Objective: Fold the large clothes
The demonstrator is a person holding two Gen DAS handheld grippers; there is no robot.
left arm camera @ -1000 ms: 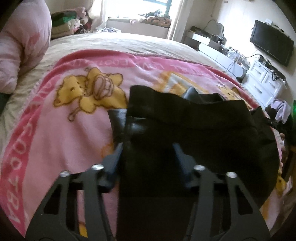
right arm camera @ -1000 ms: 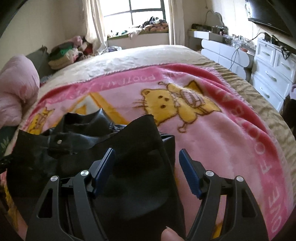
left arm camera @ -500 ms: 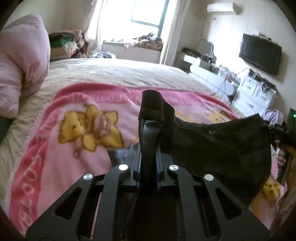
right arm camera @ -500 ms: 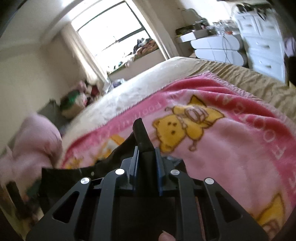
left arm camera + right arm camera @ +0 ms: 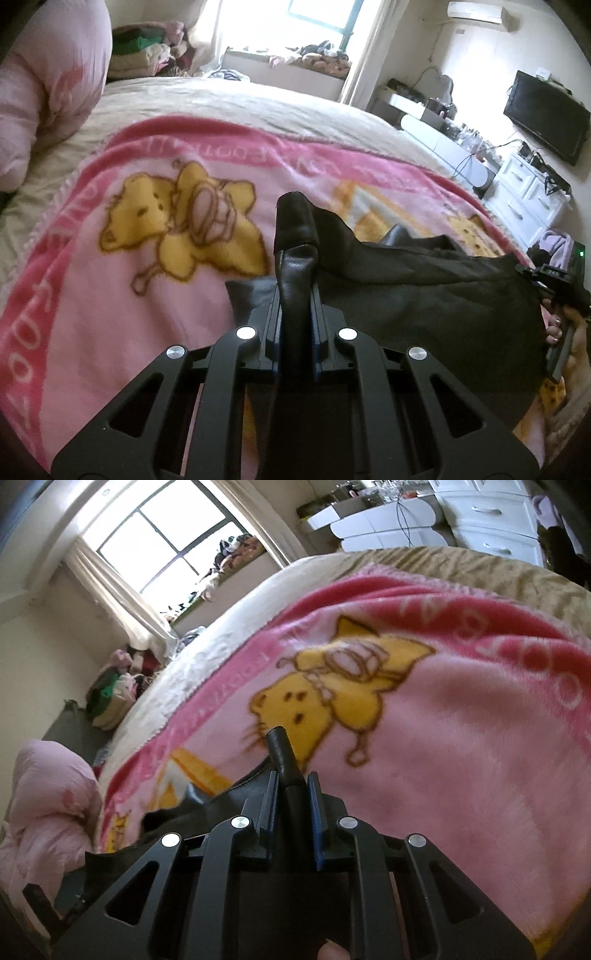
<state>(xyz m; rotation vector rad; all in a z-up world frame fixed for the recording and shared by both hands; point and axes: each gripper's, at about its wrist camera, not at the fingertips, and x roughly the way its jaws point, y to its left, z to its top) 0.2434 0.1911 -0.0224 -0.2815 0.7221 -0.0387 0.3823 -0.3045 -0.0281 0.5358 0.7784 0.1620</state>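
Note:
A black leather-like garment (image 5: pixel 424 295) hangs stretched between both grippers above a pink blanket (image 5: pixel 110 295) with yellow cartoon cats. My left gripper (image 5: pixel 295 291) is shut on a bunched black edge that sticks up between its fingers. My right gripper (image 5: pixel 293 794) is shut on another bunched edge of the garment (image 5: pixel 284 760); the rest of the cloth trails down to its left. The right gripper also shows at the right edge of the left wrist view (image 5: pixel 554 284), held by a hand.
A pink quilt (image 5: pixel 44 85) lies heaped at the bed's left side. White drawers (image 5: pixel 528 192), a wall television (image 5: pixel 546 110) and a low white cabinet stand to the right. A window sill with piled clothes (image 5: pixel 314 59) lies beyond the bed.
Both grippers closed on the garment's edges a second ago and have since lifted it off the blanket. The right gripper has tilted further, and the cloth now hangs stretched between them.

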